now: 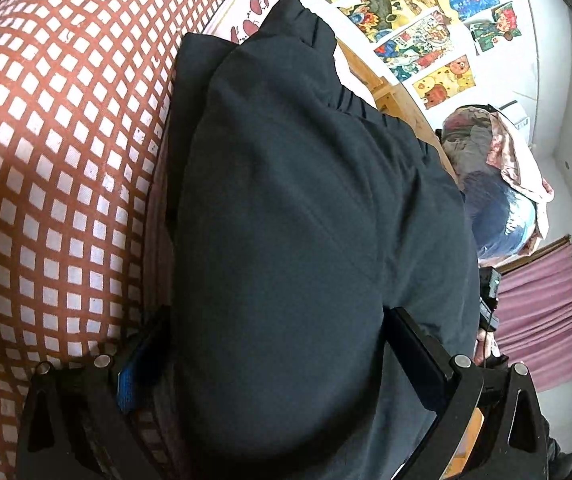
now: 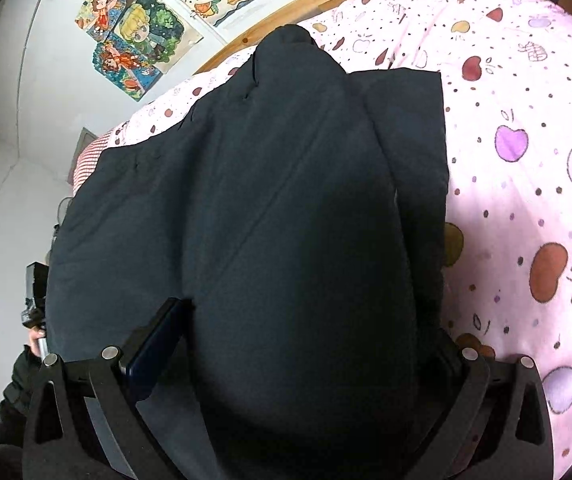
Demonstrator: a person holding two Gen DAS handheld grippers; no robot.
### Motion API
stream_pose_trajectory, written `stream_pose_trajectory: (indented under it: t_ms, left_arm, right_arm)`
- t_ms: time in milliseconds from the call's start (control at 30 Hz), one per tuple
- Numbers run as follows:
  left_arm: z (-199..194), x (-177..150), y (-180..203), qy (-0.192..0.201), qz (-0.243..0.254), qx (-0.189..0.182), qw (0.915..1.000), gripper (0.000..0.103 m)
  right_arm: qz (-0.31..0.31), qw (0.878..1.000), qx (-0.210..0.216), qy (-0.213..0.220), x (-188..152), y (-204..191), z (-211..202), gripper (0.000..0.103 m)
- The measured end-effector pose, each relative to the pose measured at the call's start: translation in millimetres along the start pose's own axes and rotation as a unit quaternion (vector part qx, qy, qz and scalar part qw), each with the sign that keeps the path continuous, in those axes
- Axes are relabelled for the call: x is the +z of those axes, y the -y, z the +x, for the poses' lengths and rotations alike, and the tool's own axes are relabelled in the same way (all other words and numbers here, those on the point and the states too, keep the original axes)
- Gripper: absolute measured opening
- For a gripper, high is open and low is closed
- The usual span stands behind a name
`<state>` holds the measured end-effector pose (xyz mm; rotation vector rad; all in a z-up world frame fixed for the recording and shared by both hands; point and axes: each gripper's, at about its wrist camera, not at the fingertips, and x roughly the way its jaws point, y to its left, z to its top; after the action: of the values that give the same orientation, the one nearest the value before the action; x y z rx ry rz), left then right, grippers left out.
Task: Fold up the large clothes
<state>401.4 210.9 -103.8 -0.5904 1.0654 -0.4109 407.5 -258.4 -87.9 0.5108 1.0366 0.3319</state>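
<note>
— Draping over a bed, a dark navy garment (image 1: pixel 286 208) is seen bunched between the fingers of the left gripper (image 1: pixel 270 356); how is it held?

— Cloth is pinched by both tools, it appears. The left gripper is closed on a thick fold, and the right gripper (image 2: pixel 310 344) is likewise clamped on a fold of the same garment, whose far end is laid on the pink fruit-print quilt (image 2: pixel 526 160).

— Which way is the garment run from the grippers?

— Its long axis is stretched straight ahead of each gripper, toward the wooden bed frame (image 2: pixel 286 8) and the wall of drawings (image 2: pixel 138 36). A checked red sheet (image 1: pixel 54 160) is shown on the side of the garment away from the frame.

— Which hand is judged nearer to the fold line?

— Neither can be called nearer; both are set at the near edge. The coming move is judged to depend on that edge being carried forward along the long axis, toward the frame.
</note>
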Motion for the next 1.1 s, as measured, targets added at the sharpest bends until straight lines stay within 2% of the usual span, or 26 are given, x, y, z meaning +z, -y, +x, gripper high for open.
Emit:
stream_pose_trajectory:
  t_ms: [133, 367, 533, 633, 900, 1000, 1100]
  left_arm:
    - [-0.5, -0.4, 4.2, 0.010, -0.005, 0.020, 0.9997, 0.103]
    - [-4.3, -2.9, 9.9, 0.027, -0.011, 0.041, 0.9987, 0.094]
    - [-10.8, -7.6, 16.8, 0.045, -0.004, 0.058, 0.9973, 0.078]
    - [-13.1, -9.5, 29.1, 0.052, 0.017, 0.089, 0.9945, 0.070]
    - [-24.3, -16.3, 60.9, 0.077, 0.061, 0.146, 0.9843, 0.044]
    - [-32.5, -18.4, 70.8, 0.084, 0.063, 0.151, 0.9829, 0.036]
    - [-48.6, -20.5, 67.9, 0.089, 0.045, 0.123, 0.9874, 0.029]
  right_arm:
    - [0.000, 1.000, -0.018, 0.003, -2.0, -0.9, -6.1, 0.098]
    - [-0.010, 0.999, -0.049, 0.015, -3.3, -13.6, -16.7, 0.081]
    - [-0.018, 0.997, -0.072, 0.024, -6.8, -19.1, -27.4, 0.069]
    - [-0.025, 0.996, -0.085, 0.026, -7.6, -24.5, -33.3, 0.061]
    - [-0.039, 0.994, -0.101, 0.027, -13.0, -39.6, -60.1, 0.030]
    - [-0.037, 0.994, -0.100, 0.029, -14.1, -47.2, -76.5, 0.026]
    - [-0.033, 0.994, -0.095, 0.036, -23.0, -49.6, -93.7, 0.023]
